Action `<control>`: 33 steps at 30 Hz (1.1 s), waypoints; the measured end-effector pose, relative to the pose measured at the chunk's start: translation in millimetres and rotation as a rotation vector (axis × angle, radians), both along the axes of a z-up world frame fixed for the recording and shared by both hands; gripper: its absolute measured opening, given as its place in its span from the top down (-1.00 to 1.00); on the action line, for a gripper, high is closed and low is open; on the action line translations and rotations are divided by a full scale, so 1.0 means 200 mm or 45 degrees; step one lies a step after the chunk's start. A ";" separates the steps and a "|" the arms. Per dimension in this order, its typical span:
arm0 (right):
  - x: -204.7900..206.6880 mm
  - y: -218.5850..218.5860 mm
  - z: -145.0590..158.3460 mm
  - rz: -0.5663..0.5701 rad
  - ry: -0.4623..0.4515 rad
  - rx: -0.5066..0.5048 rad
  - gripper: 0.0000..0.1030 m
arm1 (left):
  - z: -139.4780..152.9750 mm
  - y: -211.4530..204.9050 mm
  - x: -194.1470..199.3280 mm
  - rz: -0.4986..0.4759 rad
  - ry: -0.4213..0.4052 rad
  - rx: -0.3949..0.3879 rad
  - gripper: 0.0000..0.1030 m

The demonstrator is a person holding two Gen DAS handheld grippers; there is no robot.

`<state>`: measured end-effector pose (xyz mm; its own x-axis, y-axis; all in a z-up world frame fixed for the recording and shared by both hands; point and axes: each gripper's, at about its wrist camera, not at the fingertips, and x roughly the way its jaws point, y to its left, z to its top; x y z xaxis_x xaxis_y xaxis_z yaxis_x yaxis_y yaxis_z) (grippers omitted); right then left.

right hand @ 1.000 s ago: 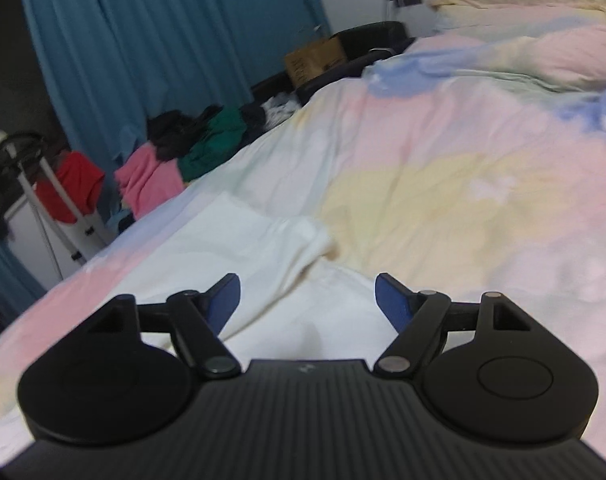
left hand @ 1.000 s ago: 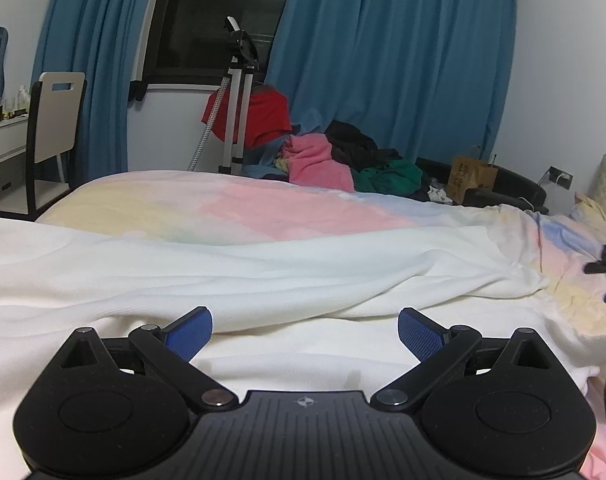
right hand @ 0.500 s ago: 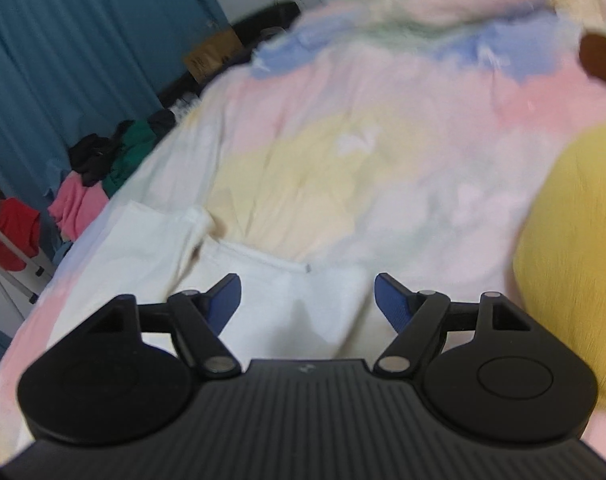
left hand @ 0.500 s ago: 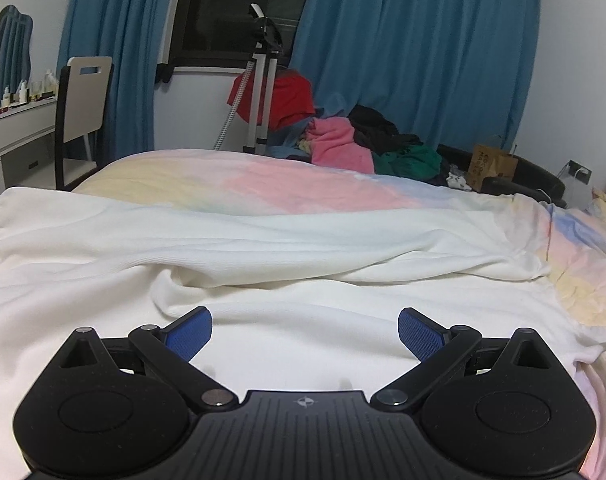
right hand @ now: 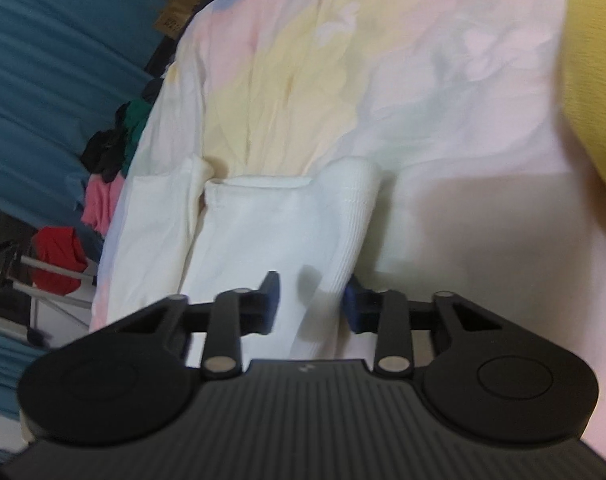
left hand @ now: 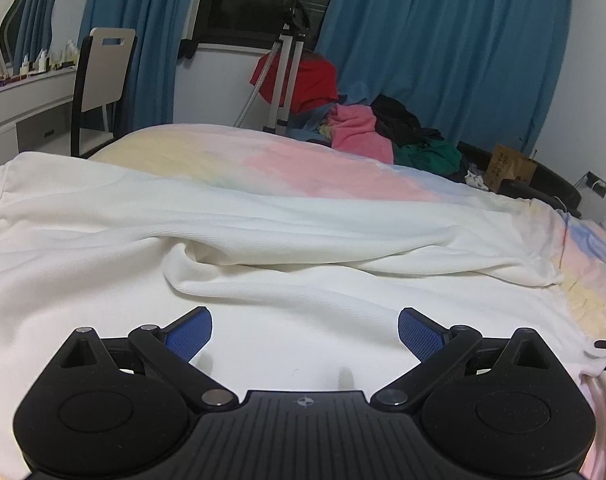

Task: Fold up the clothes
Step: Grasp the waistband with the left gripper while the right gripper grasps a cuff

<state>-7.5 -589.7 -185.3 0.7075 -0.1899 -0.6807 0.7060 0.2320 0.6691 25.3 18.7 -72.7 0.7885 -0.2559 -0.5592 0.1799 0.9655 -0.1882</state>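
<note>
right fingers [right hand: 271,300] half closed around white garment [right hand: 263,236] cuff, pinch unconfirmed; left gripper [left hand: 305,330] wide open, hovering, empty.

The left gripper [left hand: 305,330] is held level and points forward, its two blue-padded fingers [left hand: 189,333] spread wide apart with nothing between them. Both black linkage arms are splayed outward from the ribbed body at the bottom of the left wrist view.

The right gripper [right hand: 311,306] is rolled to one side, so its view is tilted. Its fingers [right hand: 271,300] are drawn in partway, much closer together than the left pair, and a fold of white garment [right hand: 263,236] lies between them. The view is blurred, and whether the pads press the cloth cannot be told.
</note>
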 end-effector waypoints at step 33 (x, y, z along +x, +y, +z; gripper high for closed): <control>0.06 -0.01 0.11 -0.023 0.041 -0.240 0.88 | -0.05 1.59 -0.35 0.908 0.676 -0.911 -0.83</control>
